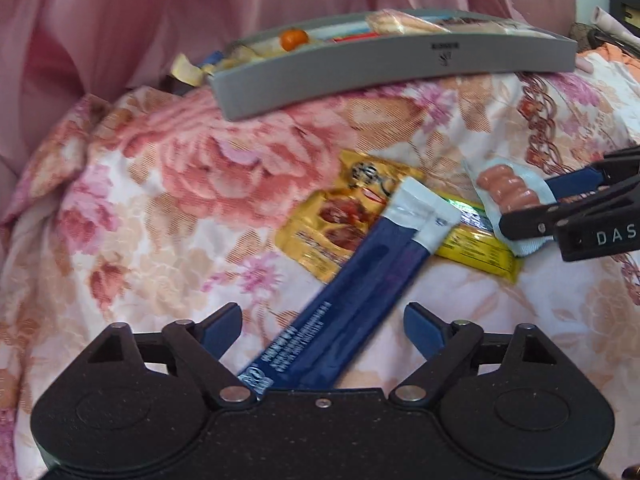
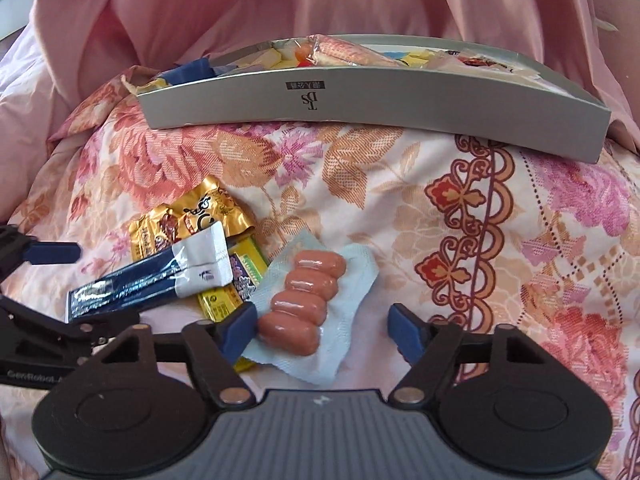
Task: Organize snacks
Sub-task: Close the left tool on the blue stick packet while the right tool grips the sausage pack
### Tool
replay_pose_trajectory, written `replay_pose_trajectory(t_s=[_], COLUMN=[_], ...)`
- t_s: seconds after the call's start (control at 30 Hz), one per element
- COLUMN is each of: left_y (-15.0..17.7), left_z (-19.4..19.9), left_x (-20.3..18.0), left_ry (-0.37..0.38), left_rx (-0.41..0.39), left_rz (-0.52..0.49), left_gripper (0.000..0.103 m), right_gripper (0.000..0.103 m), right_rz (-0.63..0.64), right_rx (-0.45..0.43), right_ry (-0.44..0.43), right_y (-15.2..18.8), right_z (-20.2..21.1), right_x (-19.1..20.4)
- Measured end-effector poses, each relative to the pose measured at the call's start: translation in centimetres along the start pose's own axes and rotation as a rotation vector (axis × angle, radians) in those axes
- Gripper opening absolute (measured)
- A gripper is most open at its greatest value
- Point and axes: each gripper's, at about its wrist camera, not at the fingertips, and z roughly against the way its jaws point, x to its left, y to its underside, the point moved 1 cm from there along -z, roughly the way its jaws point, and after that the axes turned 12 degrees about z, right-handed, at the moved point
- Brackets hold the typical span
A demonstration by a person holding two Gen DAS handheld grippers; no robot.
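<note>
A dark blue stick pack with a white end (image 1: pixel 352 292) (image 2: pixel 152 280) lies on the floral bedspread between the open fingers of my left gripper (image 1: pixel 322 330). It rests across a gold snack pouch (image 1: pixel 340 216) (image 2: pixel 192 212) and a yellow bar (image 1: pixel 476 248) (image 2: pixel 236 280). A sausage pack in pale blue wrap (image 2: pixel 308 304) (image 1: pixel 508 192) lies between the open fingers of my right gripper (image 2: pixel 322 332), which also shows in the left wrist view (image 1: pixel 536 208). The grey box (image 1: pixel 392 68) (image 2: pixel 384 100) at the back holds several snacks.
An orange ball (image 1: pixel 294 39) sits in the box. Pink curtain fabric (image 2: pixel 280 0) hangs behind it. Loose wrappers (image 1: pixel 188 68) lie left of the box. The floral bedspread (image 2: pixel 520 220) spreads to the right.
</note>
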Motion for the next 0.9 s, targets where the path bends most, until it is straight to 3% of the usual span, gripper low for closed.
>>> replay_pose_trajectory(t_s=[0.13,0.27,0.3,0.4,0.47,0.6,0.67,0.77,0.9], left_y=[0.2,0.2,0.2,0.4,0.5,0.5,0.5,0.6,0.7], left_z=[0.3,0.6,0.7,0.8,0.4,0.0,0.0,0.1,0.4], left_x=[-0.7,-1.3,-1.5,-2.2,-2.2,-1.9,-1.8,-1.9,-2.3], left_ry=[0.06,0.142,0.16,0.115,0.081,0.088,0.107,0.133,0.115], left_rx=[0.031,0.079,0.077,0.045,0.032,0.038,0.046,0.058,0.095], left_rz=[-0.011,0.007,0.006,-0.037,-0.072,-0.073,-0.063,-0.052,0.0], left_gripper=[0.083,0.076,0.075,0.075,0.077,0.077,0.069,0.056,0.053], right_gripper=[0.06,0.062,0.066,0.078,0.08,0.083,0.082,0.069,0.052], right_rz=[0.039,0.057,0.062,0.097,0.14,0.191,0.174,0.157,0.189], right_rx=[0.014,0.018,0.007,-0.029,-0.04,-0.04,-0.04,-0.027,-0.007], right_ry=[0.008,0.008,0.01,0.021,0.037,0.056,0.046,0.024,0.038], right_y=[0.5,1.0,1.0,1.1,1.2,1.6,1.6,1.8,2.0], right_z=[0.8,1.4,1.6,1.7,1.3,0.1,0.1,0.3,0.9], right_x=[-0.5,-0.8,-0.8,-0.5,0.0,0.5,0.2,-0.1,0.2])
